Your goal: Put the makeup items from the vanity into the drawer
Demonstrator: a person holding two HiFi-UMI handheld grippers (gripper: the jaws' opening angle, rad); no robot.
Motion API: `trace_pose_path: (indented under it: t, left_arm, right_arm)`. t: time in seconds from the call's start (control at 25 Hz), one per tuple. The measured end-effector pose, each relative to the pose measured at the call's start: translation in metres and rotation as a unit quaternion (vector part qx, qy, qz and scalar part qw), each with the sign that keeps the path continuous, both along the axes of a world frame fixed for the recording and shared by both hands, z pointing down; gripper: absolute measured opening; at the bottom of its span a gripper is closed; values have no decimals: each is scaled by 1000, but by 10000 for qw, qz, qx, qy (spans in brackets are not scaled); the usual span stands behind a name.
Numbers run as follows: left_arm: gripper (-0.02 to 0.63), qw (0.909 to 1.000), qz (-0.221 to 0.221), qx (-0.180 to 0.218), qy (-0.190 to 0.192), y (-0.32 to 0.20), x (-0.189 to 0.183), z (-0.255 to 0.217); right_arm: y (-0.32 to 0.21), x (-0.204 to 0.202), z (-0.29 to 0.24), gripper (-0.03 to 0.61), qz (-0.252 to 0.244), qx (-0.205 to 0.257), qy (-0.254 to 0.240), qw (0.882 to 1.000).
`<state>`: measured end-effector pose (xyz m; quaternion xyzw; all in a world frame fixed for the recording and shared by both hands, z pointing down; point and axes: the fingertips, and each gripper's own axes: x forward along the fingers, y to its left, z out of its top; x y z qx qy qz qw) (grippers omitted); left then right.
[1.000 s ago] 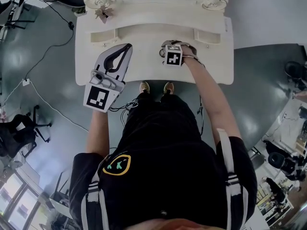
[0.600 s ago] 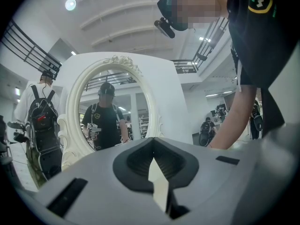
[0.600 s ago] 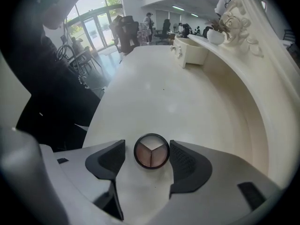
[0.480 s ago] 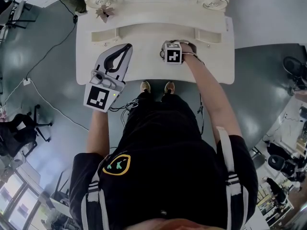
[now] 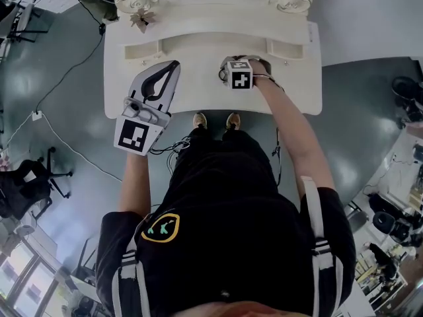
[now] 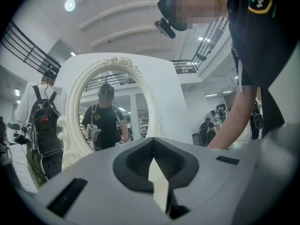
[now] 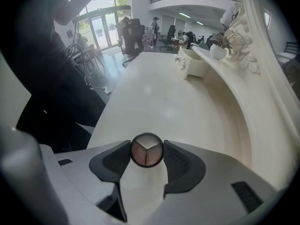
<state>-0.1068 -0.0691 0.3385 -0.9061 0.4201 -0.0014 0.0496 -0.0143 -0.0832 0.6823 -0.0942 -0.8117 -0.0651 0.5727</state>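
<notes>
The compact (image 7: 146,149) (round, dark rim, three pinkish-brown wedges of colour) is lying flat on the vanity top (image 5: 198,84), in front of the mirror (image 6: 110,107) and a bit right of its centre as the person is facing it. The R gripper (image 7: 146,146) is pointing steeply down over it w/ the compact sitting between its jaws. Those jaws have just been closing and are now standing only as wide as the compact, both pads looking to be touching its rim. So I'm reading this as the grip taking hold, w/ the compact not yet leaving the top. The L gripper (image 5: 174,65) is hovering level in front of the mirror's left side, jaws together, carrying nothing.

Step in hand: the pickup, i.e. the carry and the drop aren't yet starting. Next move is prob. calling for a firm squeeze across the rim and a straight lift, since a thin round edge is likely wanting to pivot or slip between flat pads. No open drawer is showing in any view, so the L gripper is prob. needing to pull one out first.
</notes>
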Motion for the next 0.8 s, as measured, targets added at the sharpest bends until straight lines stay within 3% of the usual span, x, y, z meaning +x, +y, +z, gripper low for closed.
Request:
trace_pose_path:
  t: [0.2,0.4,0.52,0.64,0.8]
  left_arm:
    - [18,10000,31,-14,4,1,2,-2]
    - [18,9999,138,67,-16,0,9,-2]
    - [18,9988,289,328,-207,1,11,5]
    - [18,9996,272,68,17,-2,21,-2]
    - [18,9989,383,242,-133,-3,23,1]
  right_arm:
    - [-6,10,-34,242,-38,250,-135,9996]
    - [-18,51,-66,242,13,558,32,9984]
    - [-31,88,-80,242,216,705,163,9971]
    - [-48,129,-90,241,528,827,313,9947]
    - [-73,177,-100,241,1027,929,468,9893]
